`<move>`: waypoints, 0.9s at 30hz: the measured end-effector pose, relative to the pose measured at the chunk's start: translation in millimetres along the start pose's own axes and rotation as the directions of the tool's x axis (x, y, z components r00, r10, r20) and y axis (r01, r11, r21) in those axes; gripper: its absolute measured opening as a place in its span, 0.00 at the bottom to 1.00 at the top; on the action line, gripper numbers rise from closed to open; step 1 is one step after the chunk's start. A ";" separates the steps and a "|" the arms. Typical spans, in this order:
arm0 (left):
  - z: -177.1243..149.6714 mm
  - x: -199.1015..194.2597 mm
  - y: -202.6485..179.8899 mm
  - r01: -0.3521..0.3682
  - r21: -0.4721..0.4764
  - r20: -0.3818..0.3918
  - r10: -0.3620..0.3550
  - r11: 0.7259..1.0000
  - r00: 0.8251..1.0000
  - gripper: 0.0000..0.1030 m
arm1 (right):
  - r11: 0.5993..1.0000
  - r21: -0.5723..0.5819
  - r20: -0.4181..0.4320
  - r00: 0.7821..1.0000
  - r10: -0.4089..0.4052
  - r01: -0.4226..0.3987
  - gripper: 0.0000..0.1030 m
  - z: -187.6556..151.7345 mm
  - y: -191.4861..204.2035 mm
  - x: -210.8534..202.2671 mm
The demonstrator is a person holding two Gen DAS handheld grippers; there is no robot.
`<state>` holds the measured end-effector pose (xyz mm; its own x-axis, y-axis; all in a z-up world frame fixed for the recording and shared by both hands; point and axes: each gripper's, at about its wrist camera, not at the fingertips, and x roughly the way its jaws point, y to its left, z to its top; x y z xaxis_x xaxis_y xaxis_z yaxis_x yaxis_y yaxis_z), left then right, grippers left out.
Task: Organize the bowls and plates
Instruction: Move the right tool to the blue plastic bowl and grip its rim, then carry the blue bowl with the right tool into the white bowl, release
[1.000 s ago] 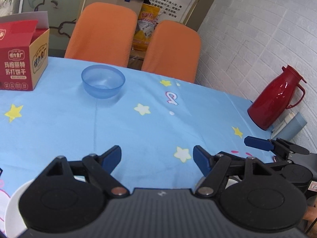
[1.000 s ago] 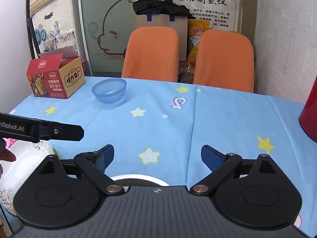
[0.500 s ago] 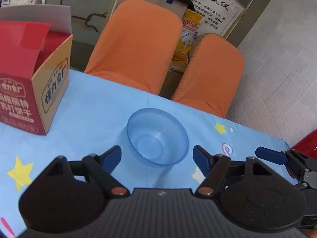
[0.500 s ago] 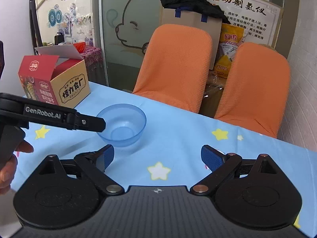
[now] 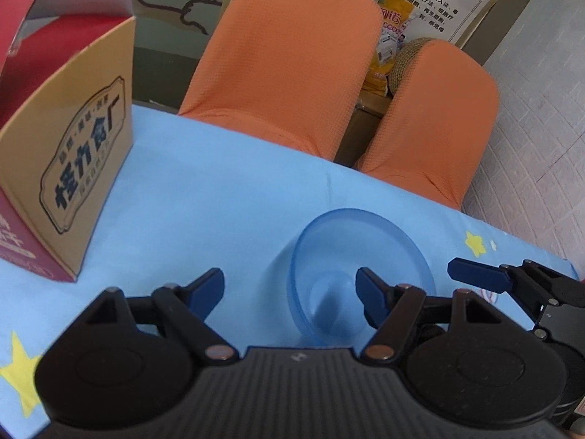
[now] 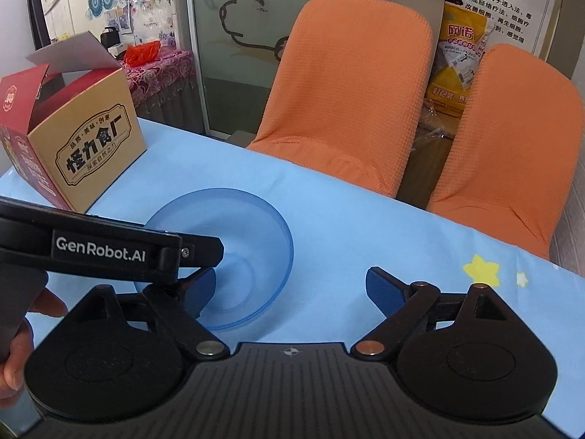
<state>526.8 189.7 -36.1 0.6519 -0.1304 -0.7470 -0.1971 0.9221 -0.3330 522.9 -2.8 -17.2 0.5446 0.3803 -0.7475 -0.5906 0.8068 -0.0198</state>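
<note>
Bowl: we see the blue bowl [image 5: 360,267] upright on the blue tablecloth [image 5: 226,197], near the far edge.
Left gripper [image 5: 290,291]: spread wide, its right finger over the bowl's hollow.
Right gripper [image 6: 289,291]: spread wide, holding nothing, its left pad at the bowl's near side.
Surroundings: cardboard box [image 6: 73,146] to the left, orange chairs [image 6: 347,87] behind.

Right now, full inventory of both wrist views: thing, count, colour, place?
Translucent plastic bowl: 1, blue, upright on the table, mid-left.
Printed cardboard snack box: 1, red and tan, flap open, table's far left.
Star-print tablecloth: 1, light blue, covering the table.
Fabric-covered chairs: 2, orange, behind the table.
Yellow printed bag: 1, between the chairs.
Left tool: black with blue pads, open, right pad over the bowl's inside.
Right tool: black with blue pads, open, beside the bowl.
</note>
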 end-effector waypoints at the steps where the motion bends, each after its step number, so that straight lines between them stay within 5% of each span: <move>1: -0.3 0.5 0.3 -0.011 0.008 0.000 0.011 1.000 1.000 0.69 | 1.000 -0.007 -0.004 1.000 0.001 -0.001 1.00 0.1 1.6 2.3; 6: -3.3 1.0 -2.3 -0.023 0.053 0.009 0.023 0.998 1.000 0.65 | 0.999 0.003 -0.027 0.999 0.036 -0.036 1.00 -1.6 4.7 13.4; 9: -4.7 1.5 -7.6 -0.012 0.066 0.015 0.011 0.998 1.000 0.51 | 0.997 0.012 -0.023 0.997 0.076 -0.076 0.74 -1.6 8.7 12.3; 12: -7.2 -3.9 -13.5 0.039 0.059 -0.011 -0.039 0.997 0.999 0.42 | 0.997 -0.034 -0.027 0.997 0.070 -0.071 0.63 -2.8 17.9 4.0; 15: -14.5 -20.3 -29.6 0.025 0.104 0.017 -0.027 0.994 0.999 0.42 | 0.998 -0.035 -0.009 0.998 0.056 -0.056 0.65 -6.4 19.3 -13.9; 27: -77.0 -117.4 -101.5 0.147 0.150 0.050 -0.156 0.978 0.986 0.41 | 0.999 -0.007 0.052 0.998 -0.047 0.047 0.72 -55.3 14.0 -139.1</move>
<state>413.9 83.3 41.1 0.7106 -0.2543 -0.6560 0.0128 0.9369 -0.3493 406.0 -69.5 49.8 0.6018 0.3651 -0.7103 -0.5681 0.8208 -0.0594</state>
